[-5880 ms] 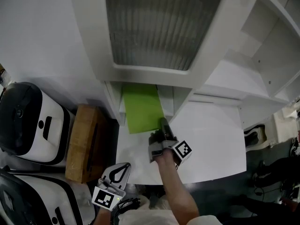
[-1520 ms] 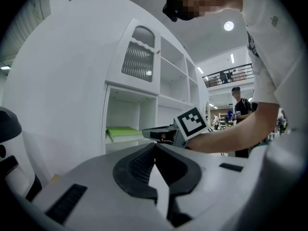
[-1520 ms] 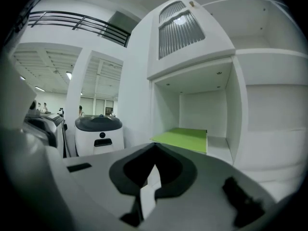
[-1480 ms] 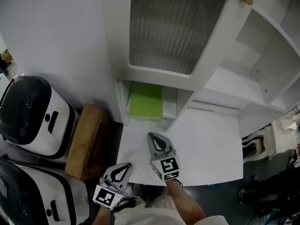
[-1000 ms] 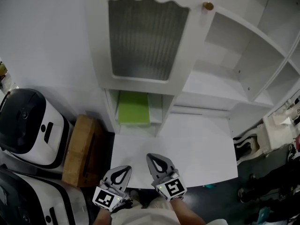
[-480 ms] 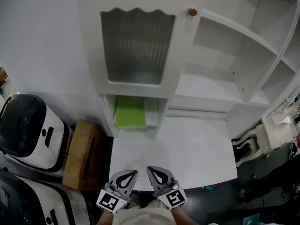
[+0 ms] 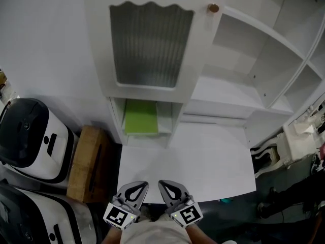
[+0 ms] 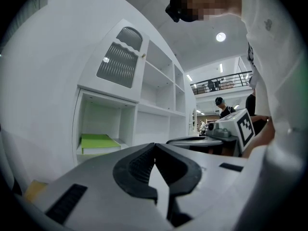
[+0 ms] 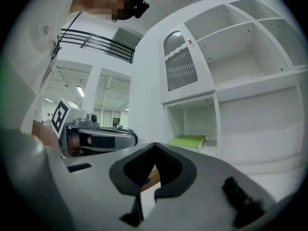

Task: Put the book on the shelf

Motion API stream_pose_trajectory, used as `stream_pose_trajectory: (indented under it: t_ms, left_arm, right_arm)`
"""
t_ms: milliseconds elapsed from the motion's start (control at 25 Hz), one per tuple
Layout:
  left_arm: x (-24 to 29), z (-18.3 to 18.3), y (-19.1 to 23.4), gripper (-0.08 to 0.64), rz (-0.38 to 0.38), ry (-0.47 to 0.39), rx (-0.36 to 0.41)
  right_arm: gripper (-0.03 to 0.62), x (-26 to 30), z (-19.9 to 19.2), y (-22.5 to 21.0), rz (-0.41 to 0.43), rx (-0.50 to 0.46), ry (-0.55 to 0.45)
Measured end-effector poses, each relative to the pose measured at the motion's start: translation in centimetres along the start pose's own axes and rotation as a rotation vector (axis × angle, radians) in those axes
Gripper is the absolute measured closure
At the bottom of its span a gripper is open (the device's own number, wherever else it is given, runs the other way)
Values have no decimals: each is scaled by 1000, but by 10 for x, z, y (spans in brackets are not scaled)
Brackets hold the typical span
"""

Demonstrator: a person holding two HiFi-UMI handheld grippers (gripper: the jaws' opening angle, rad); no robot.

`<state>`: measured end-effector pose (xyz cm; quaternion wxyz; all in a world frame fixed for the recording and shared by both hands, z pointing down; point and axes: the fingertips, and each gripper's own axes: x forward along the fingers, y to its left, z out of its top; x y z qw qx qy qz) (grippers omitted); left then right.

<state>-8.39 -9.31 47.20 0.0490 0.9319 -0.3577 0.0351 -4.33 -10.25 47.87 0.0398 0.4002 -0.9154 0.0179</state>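
The green book (image 7: 140,117) lies flat in the low open compartment of the white shelf unit (image 7: 203,93), under the ribbed glass door. It also shows in the left gripper view as the green book (image 8: 97,141) and in the right gripper view as the green book (image 9: 187,140). Both grippers are pulled back to the near edge of the white table (image 7: 203,156), side by side and far from the book. My left gripper (image 7: 136,185) is shut with nothing in it. My right gripper (image 7: 165,184) is shut and empty too.
A ribbed glass door (image 7: 150,44) with a brown knob (image 7: 213,7) hangs above the book's compartment. Open white shelves (image 7: 264,60) fill the right. A cardboard box (image 7: 86,162) and two white-and-black machines (image 7: 28,139) stand on the floor at left.
The right gripper let go of the book, which stays in the compartment, and drew back to the table's near edge beside the left gripper. Over the last second the view shifted slightly.
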Motion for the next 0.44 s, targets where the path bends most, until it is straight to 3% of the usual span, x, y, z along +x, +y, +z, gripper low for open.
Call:
stream_pose_trajectory:
  t_ms: [440]
  left_arm:
    - [4,-2,5,551,-3,-5,-3]
  right_arm:
    - [581,0,-2,-5,-9,-10,17]
